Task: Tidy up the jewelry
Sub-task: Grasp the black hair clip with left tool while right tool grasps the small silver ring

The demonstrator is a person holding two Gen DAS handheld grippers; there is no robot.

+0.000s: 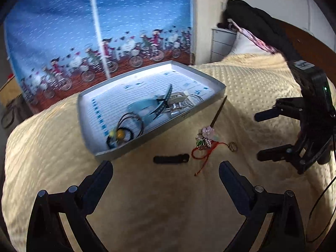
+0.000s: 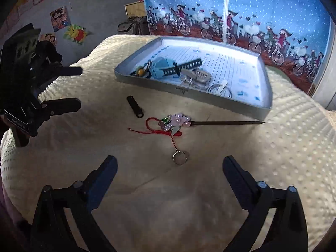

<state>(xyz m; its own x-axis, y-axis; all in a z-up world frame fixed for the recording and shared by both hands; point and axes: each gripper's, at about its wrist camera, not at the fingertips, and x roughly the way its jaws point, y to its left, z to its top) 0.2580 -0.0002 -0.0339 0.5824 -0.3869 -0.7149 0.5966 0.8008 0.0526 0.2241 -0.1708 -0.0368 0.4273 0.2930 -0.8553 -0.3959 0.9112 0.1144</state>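
Cream blanket [image 2: 210,189] bears flowered hairpin [image 2: 178,121], seemingly beaded; left gripper [image 1: 166,166], right gripper [image 2: 170,161] wide, empty.

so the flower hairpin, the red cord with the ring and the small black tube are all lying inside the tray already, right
Not quite. The flower hairpin, the red cord with the ring and the small black tube are all lying on the cream bedspread, outside the tray. The right wrist view shows them in front of its near wall.
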